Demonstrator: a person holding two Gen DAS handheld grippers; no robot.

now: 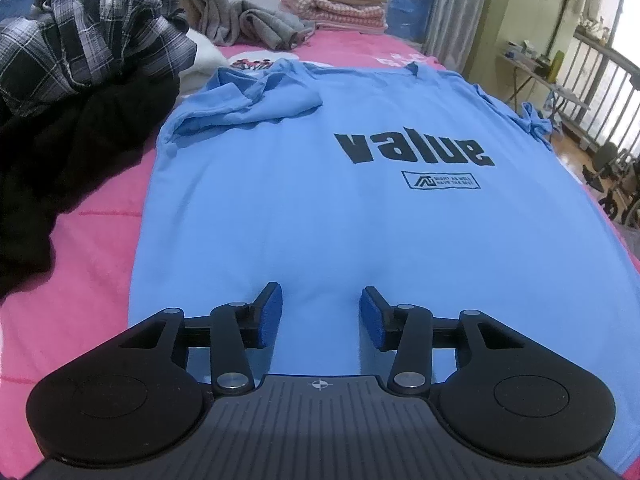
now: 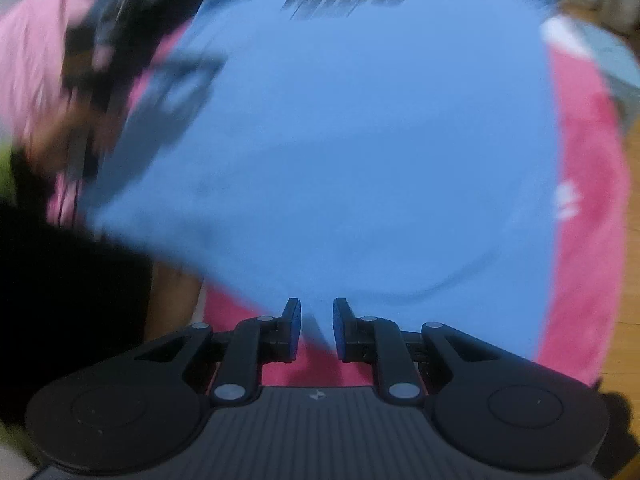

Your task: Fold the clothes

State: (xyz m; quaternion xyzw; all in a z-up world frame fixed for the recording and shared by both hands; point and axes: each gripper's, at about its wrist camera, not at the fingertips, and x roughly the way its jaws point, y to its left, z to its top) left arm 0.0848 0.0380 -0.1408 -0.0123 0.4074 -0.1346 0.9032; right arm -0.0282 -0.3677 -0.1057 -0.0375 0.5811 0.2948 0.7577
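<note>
Blue T-shirt (image 1: 320,208): spread flat on the pink bedcover (image 1: 80,280), black "value" print up; one sleeve (image 1: 248,100) is folded inward.
Left claw (image 1: 321,316): held open over the shirt's near hem, nothing pinched between the pads.
Right claw (image 2: 317,330): narrowly parted; a blue corner of the shirt is seen between the pads, but a grip cannot be told through the blur.
Clothes pile (image 1: 92,40): plaid and black garments, heaped beside the shirt.
Folded towels (image 1: 332,0): stacked at the bed's far end.

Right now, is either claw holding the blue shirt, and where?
The right claw has a bottom corner of the blue shirt between its pads and seems to pinch it. The left claw holds nothing; it is open over the shirt.
</note>
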